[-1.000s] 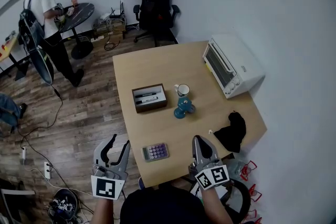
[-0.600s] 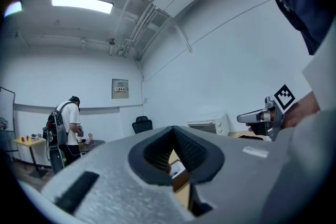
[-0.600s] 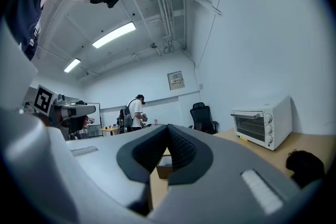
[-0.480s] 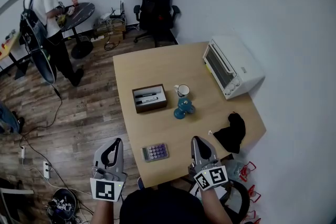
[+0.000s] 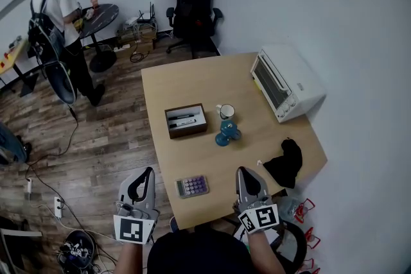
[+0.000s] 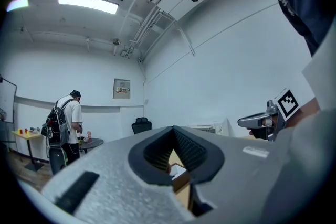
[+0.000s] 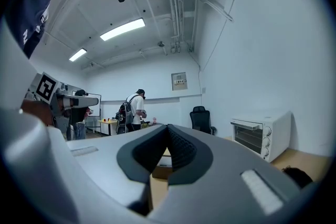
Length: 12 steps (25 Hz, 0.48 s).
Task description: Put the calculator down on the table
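The calculator (image 5: pixel 191 186), grey with purple keys, lies flat on the wooden table (image 5: pixel 192 83) near its front edge, between my two grippers. No jaw touches it. My left gripper (image 5: pixel 149 171) hovers left of the table's edge over the floor, shut with nothing in it; in the left gripper view its jaws (image 6: pixel 173 129) meet at the tip. My right gripper (image 5: pixel 241 171) sits to the right of the calculator above the front edge, shut and empty, its jaws (image 7: pixel 168 127) closed together. Neither gripper view shows the calculator.
A wooden box (image 5: pixel 186 120) with pens, a mug (image 5: pixel 225 111) and a blue object (image 5: pixel 225 133) stand mid-table. A black cloth (image 5: pixel 286 160) lies at the right edge, a white toaster oven (image 5: pixel 287 81) behind it. An office chair (image 5: pixel 192 0) and a person (image 5: pixel 61 22) are farther back.
My left gripper's jaws went from open to shut on nothing. Both grippers kept their places. The calculator has not moved.
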{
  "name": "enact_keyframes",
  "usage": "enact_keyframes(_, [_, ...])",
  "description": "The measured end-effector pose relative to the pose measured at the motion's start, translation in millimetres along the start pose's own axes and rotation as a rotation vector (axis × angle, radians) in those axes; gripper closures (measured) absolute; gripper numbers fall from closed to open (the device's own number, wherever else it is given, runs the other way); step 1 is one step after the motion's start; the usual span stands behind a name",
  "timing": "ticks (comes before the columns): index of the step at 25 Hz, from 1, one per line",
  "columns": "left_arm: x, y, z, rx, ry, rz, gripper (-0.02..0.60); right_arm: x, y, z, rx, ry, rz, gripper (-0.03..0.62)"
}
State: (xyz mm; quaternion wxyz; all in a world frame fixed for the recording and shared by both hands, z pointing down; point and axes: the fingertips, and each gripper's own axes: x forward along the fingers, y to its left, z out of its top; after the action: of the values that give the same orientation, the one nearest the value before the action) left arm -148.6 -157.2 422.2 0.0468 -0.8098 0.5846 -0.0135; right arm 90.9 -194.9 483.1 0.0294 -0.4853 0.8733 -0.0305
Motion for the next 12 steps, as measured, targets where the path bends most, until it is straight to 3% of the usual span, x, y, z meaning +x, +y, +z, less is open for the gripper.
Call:
enact_keyframes(3, [-0.5,1.6,-0.3,-0.046,-0.007,-0.004,0.578,0.3,6.5,2.6,-0.062,0.009,0.012,0.588])
enact_keyframes(6, [-3.3,2.2,-6.7,-0.03,0.006,-0.01,0.578,2.5,21.0,4.4,-0.226,0.048,0.024,0.588])
enact_keyframes(12, [-3.1,4.7,-8.6,-0.061,0.014,0.003,0.578,4.9,33.4,10.3,-0.203,0.044,0.069,0.588])
